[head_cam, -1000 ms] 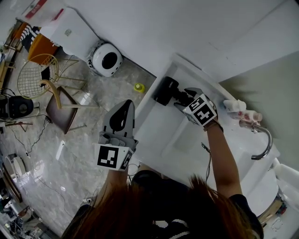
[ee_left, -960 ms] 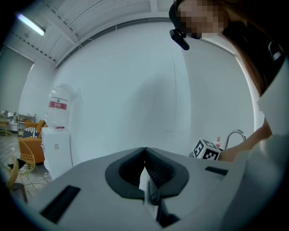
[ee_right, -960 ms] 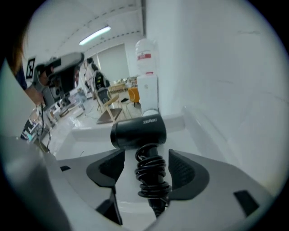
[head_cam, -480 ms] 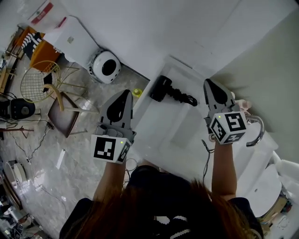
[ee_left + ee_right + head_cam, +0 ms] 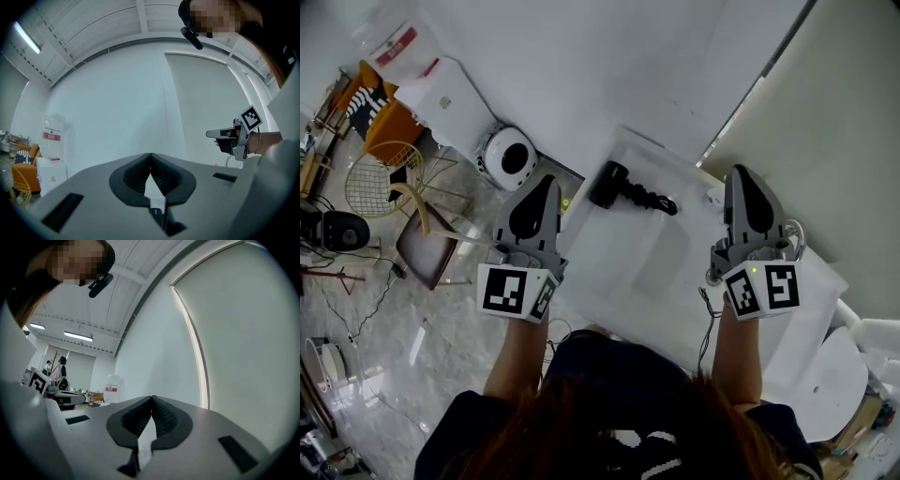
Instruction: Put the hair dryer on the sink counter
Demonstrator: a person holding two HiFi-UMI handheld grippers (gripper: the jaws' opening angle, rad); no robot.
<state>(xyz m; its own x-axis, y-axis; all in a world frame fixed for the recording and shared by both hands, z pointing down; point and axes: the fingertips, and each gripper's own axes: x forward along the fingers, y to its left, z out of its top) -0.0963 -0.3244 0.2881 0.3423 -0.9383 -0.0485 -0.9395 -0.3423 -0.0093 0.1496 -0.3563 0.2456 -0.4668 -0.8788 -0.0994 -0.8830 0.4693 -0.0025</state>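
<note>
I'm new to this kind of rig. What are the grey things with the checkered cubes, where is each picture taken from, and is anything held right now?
There is no robot here. A person holds a pair of tongs in each hand, and the marker cubes are part of them. The head view comes from a camera on the person's head, looking steeply down. The left tongs show at its left and the right tongs at its right. The two gripper views come from cameras riding on the tongs, looking along their jaws. Both pairs are shut with nothing between them. The black hair dryer lies with its coiled cord on the white sink counter, ahead of both tongs and touched by neither.
</note>
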